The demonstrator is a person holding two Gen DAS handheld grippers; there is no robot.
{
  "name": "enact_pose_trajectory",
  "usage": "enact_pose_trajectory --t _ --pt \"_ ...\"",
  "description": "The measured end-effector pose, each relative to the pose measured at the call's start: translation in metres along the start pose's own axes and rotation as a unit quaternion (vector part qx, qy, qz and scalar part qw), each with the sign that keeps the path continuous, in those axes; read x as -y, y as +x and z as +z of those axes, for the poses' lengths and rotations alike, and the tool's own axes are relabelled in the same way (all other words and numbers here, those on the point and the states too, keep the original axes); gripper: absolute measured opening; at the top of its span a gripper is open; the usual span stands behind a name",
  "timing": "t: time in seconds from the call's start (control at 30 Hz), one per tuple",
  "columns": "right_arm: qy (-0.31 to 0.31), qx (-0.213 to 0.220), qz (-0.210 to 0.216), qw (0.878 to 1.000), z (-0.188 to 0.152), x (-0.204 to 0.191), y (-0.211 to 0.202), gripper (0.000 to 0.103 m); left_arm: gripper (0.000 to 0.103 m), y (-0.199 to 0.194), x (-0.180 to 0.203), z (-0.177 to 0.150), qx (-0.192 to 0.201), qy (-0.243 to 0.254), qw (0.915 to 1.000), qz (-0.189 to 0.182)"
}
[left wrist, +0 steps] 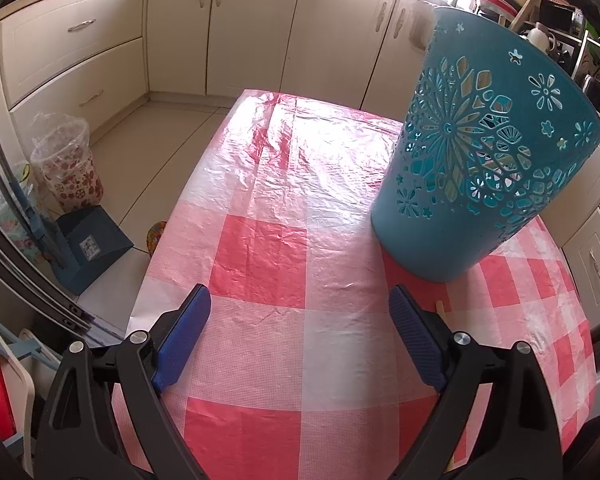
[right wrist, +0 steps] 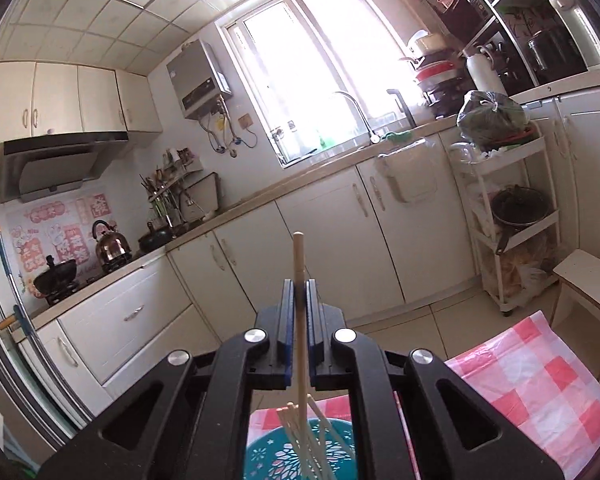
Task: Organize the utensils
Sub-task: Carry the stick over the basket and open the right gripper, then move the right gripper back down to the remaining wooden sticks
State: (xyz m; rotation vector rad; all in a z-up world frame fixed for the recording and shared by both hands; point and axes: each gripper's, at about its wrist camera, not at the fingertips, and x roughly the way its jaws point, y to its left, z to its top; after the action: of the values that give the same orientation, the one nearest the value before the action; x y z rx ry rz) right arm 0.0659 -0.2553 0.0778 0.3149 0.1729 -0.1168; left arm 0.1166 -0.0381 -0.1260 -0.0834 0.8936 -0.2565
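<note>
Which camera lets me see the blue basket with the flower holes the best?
The left wrist view. There the blue basket shows nearly whole, standing on the checked tablecloth. The right wrist view catches only its top at the bottom edge, behind the right gripper, with chopsticks inside.

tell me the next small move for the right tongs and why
Probably lower the chopstick straight down into the teal holder and then open. The right tongs are shut on it, upright, with the holder and other chopsticks directly below.
</note>
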Motion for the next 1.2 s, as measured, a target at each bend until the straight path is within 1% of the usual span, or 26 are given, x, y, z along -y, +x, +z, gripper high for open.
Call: enact_pose_trajectory --t 0.1,0.23,0.27,0.37,0.5,0.53,0.57,0.63,0.7,0.77,0.83,0.87,0.9,0.93,1.03,1.2 --pt "-0.021 -0.019 -0.001 1.0 -0.009 -0.001 0.003 0.007 0.087 0.0 0.0 0.0 0.0 0.0 1.0 0.0" --pt "-0.043 -0.052 0.01 0.998 -0.018 -0.004 0.002 0.008 0.087 0.001 0.0 0.001 0.0 -0.002 1.0 0.001" --pt "-0.046 -0.057 0.012 0.997 -0.019 -0.003 0.0 0.013 0.087 0.001 0.0 0.001 0.0 -0.003 1.0 0.001" --pt "-0.049 -0.063 0.019 0.997 -0.022 -0.003 -0.014 0.021 0.087 0.001 0.0 0.001 0.0 -0.005 1.0 0.002" --pt "-0.06 -0.066 0.029 0.996 -0.024 0.0 -0.045 0.026 0.087 0.002 -0.002 0.001 0.0 -0.007 1.0 0.002" --pt "-0.064 -0.067 0.03 0.995 -0.025 0.0 -0.054 0.031 0.087 0.002 -0.002 0.001 0.0 -0.008 1.0 0.003" --pt "-0.068 -0.066 0.029 0.995 -0.028 0.001 -0.065 0.039 0.087 0.002 -0.003 0.001 0.0 -0.009 1.0 0.002" --pt "-0.08 -0.074 0.025 0.994 -0.041 0.003 -0.087 0.048 0.087 0.002 -0.003 0.001 0.0 -0.012 0.9999 0.002" --pt "-0.104 -0.104 0.015 0.989 -0.063 0.003 -0.099 0.049 0.087 0.002 -0.003 0.001 0.0 -0.014 0.9999 0.003" --pt "-0.13 -0.161 0.002 0.978 -0.096 0.003 -0.1 0.05 0.087 0.002 -0.003 0.001 0.0 -0.014 0.9999 0.003" --pt "-0.145 -0.227 -0.009 0.963 -0.129 0.008 -0.091 0.049 0.087 0.002 -0.002 0.0 0.001 -0.013 0.9999 0.003" --pt "-0.148 -0.256 -0.013 0.955 -0.144 0.012 -0.086 0.041 0.087 0.002 -0.003 0.0 0.001 -0.013 0.9999 0.004" --pt "-0.144 -0.284 -0.013 0.948 -0.156 0.016 -0.08 0.035 0.087 0.002 -0.003 0.0 0.0 -0.014 0.9999 0.004" --pt "-0.139 -0.303 -0.014 0.943 -0.165 0.019 -0.075 0.029 0.087 0.001 -0.004 0.0 0.0 -0.014 0.9999 0.003" --pt "-0.13 -0.327 -0.02 0.936 -0.18 0.024 -0.063 0.024 0.087 0.001 -0.005 0.0 0.0 -0.017 0.9999 0.002" --pt "-0.122 -0.348 -0.028 0.929 -0.193 0.025 -0.045 0.022 0.087 0.001 -0.007 0.0 0.0 -0.018 0.9998 0.002"
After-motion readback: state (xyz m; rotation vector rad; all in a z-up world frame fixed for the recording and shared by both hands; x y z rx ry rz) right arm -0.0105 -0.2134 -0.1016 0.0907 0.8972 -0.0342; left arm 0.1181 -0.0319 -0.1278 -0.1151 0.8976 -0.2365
